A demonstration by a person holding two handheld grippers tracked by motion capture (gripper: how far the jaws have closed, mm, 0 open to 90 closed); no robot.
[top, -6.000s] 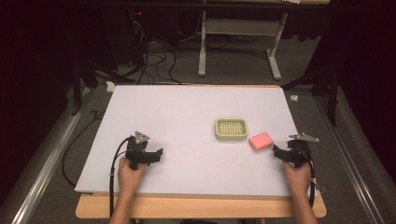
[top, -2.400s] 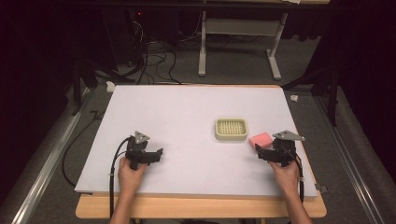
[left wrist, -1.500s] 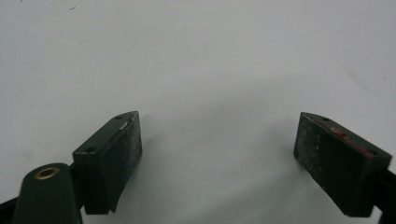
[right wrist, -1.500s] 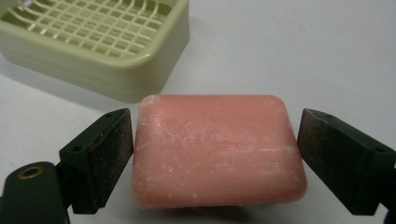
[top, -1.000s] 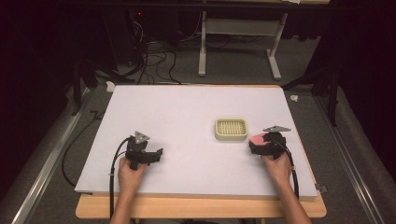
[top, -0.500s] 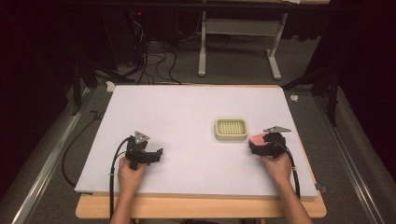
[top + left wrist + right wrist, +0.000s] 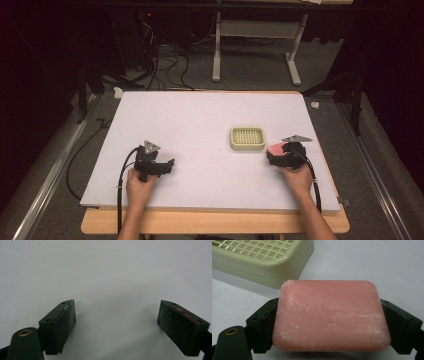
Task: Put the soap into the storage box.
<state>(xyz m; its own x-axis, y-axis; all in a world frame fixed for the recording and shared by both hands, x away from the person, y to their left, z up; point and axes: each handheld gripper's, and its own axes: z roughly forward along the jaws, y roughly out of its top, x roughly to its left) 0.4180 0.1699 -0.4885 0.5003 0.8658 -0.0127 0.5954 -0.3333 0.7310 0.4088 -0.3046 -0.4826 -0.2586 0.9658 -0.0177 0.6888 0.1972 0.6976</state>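
My left gripper [image 7: 159,167] sits near the front left of the white table [image 7: 200,120], jaws spread wide with nothing but bare tabletop between them — it has no part in the hold right now.

Moving right, the cream soap dish [image 7: 247,138] stands a little right of the table's middle, its gridded top empty. In my right gripper view its near corner [image 7: 274,262] lies just beyond the soap, close but apart from it.

Farther right, my right gripper [image 7: 281,155] has its jaws pinching the pink bar of soap [image 7: 332,315] across its two short ends, one pad on each. From the high view the bar [image 7: 276,148] is just right of the dish, low over the table; I cannot tell whether it has left the surface.

I judge the bar to be stiff and fairly light, so it should not sag or bend in the hold. Its skin looks smooth and waxy, with pale scuffs — slippery, I think, and its rounded corners give the pads little to bite on. A hold across the flat middle of the ends, as now, seems best; squeezing hard could dent it or shoot it out forwards. The dish looks like rigid plastic, light enough to slide if I bump it.
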